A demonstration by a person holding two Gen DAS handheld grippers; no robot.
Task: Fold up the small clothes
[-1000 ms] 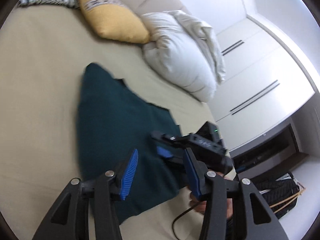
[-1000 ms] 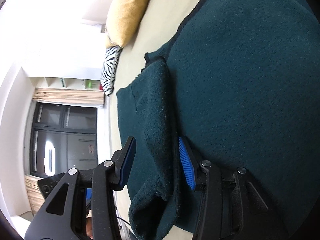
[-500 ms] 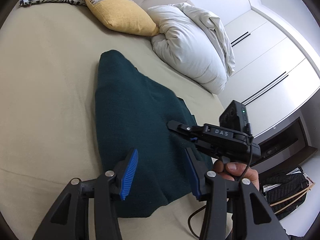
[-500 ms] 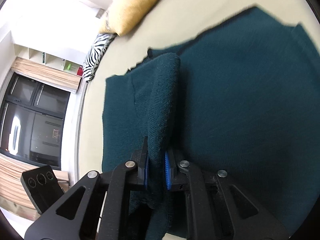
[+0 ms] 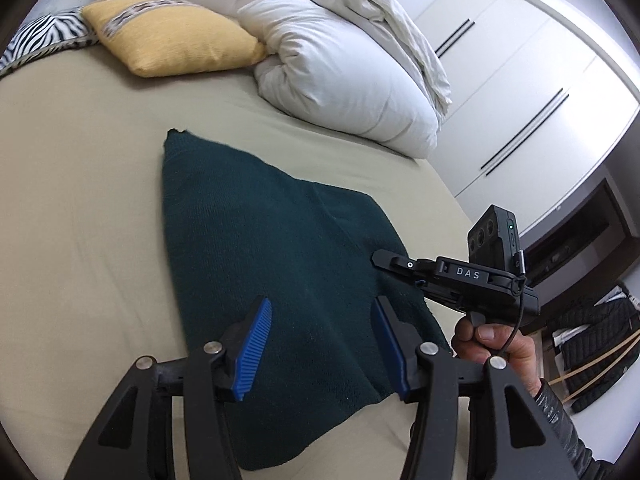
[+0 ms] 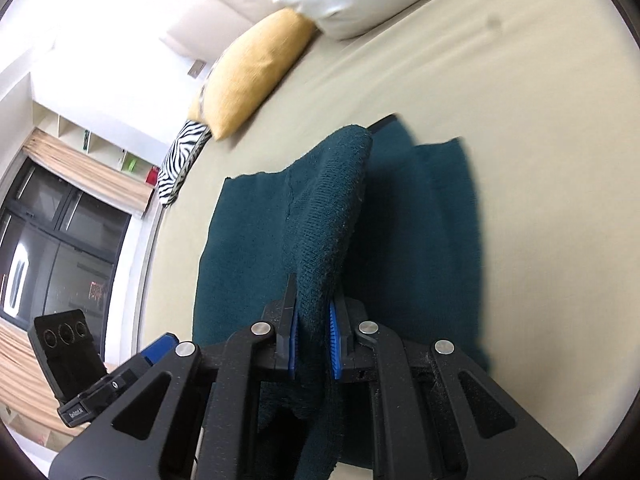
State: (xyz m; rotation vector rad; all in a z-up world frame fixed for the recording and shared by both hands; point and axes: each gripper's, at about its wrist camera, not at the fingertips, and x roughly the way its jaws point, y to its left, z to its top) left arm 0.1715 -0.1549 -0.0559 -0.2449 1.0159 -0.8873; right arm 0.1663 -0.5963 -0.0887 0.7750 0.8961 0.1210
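Observation:
A dark teal knitted garment (image 5: pixel 276 248) lies on the beige bed sheet (image 5: pixel 80 200). My left gripper (image 5: pixel 320 344) is open and empty, hovering over the garment's near end. My right gripper (image 6: pixel 314 344) is shut on a raised fold of the garment (image 6: pixel 328 208) and lifts it above the flat part. In the left wrist view the right gripper (image 5: pixel 384 260) shows at the garment's right edge, held by a hand.
A yellow cushion (image 5: pixel 176 36), a white pillow (image 5: pixel 348 76) and a zebra cushion (image 5: pixel 36 36) lie at the head of the bed. White wardrobe doors (image 5: pixel 528 92) stand to the right. A dark window (image 6: pixel 52 248) is beyond the bed's left side.
My right gripper closed on the garment's fold and has lifted it up and back. My left gripper stayed open and drew back, so more of the bed shows.

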